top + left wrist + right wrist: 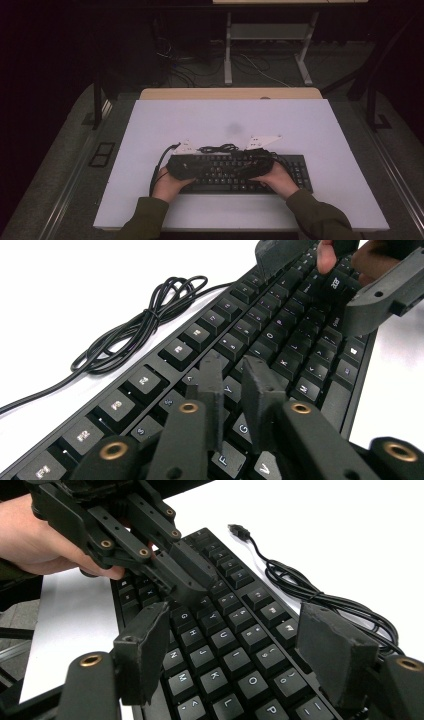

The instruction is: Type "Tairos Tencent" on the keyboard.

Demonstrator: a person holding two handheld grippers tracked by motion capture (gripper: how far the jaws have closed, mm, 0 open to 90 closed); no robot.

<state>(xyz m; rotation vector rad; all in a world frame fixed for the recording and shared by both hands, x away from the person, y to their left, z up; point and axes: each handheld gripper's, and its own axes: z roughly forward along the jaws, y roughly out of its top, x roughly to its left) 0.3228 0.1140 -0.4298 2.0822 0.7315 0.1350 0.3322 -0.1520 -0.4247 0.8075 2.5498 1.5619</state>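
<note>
A black keyboard [299, 172] lies across the near half of the white tabletop [225, 120], its coiled black cable [217, 148] just behind it. A person's two hands hold both grippers low over the keys, tips facing each other. My left gripper [233, 371] hovers over the letter keys [280, 365] with its jaws a narrow gap apart and nothing between them; it is also seen at upper left in the right gripper view [192, 582]. My right gripper [240, 647] stands wide open above the keyboard [225, 640], holding nothing.
The cable [310, 592] ends in a loose USB plug [239, 530] on the table behind the keyboard. Beyond the white top runs a wooden desk edge [230, 93]. Farther back are white table legs [227, 50] and floor cables. Bare white table surrounds the keyboard.
</note>
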